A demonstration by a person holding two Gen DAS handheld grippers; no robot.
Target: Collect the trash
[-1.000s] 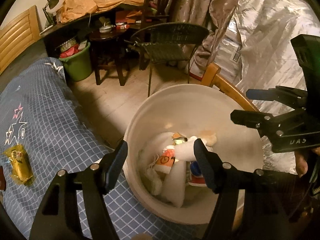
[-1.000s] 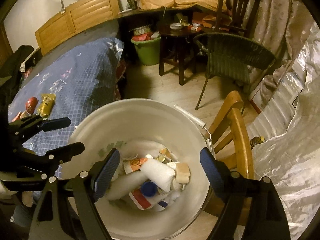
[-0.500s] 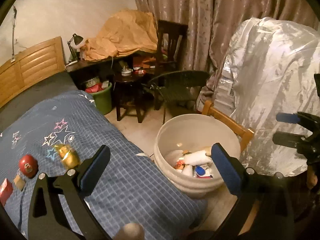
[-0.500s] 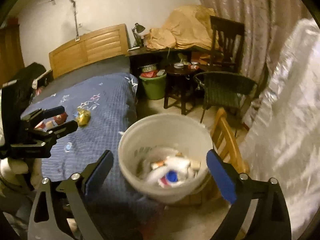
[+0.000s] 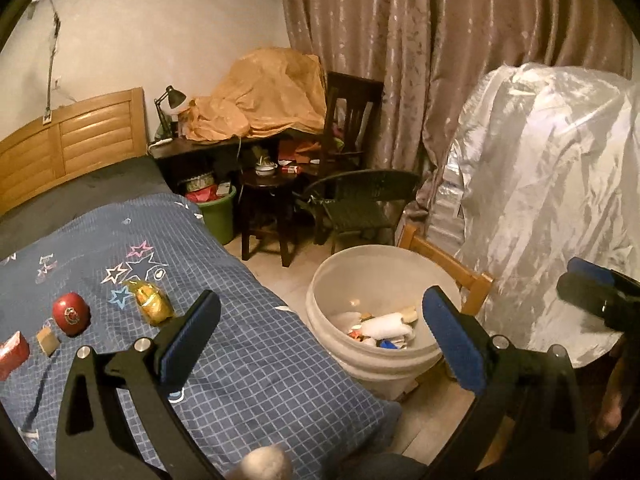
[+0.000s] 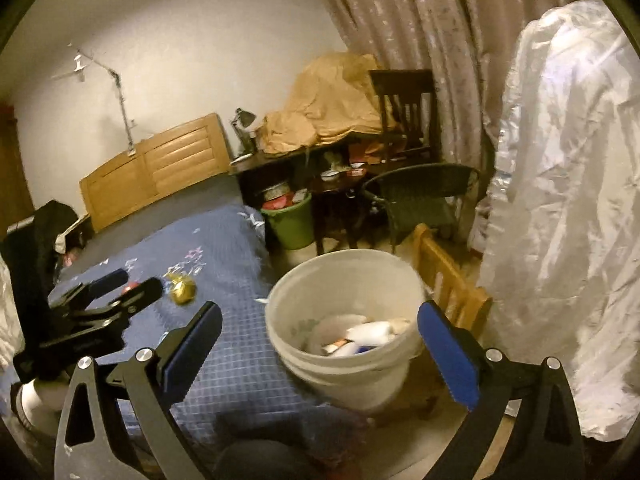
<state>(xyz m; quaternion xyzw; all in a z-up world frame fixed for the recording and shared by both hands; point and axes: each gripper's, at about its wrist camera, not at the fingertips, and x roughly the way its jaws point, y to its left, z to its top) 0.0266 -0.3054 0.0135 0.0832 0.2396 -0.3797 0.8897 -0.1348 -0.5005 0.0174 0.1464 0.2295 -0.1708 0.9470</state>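
Both grippers have been drawn up and back from the white bucket [image 5: 372, 356], which was filling the views one second ago. The fingers of the left gripper [image 5: 320, 336] and right gripper [image 6: 320, 344] are spread wide and nothing is held. Bottles and wrappers already lie in the bucket. Beside the bucket, on the bed [image 5: 240, 360], a gold packet [image 5: 154, 306], a red ball [image 5: 71, 313] and small pieces wait; it is judged that one must be reached next.

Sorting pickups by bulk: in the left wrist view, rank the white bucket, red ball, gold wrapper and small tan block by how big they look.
Largest to smallest:
1. white bucket
2. gold wrapper and red ball: look alike, not ranked
3. small tan block
The bucket sits off the bed, so nearness to the camera may skew this.
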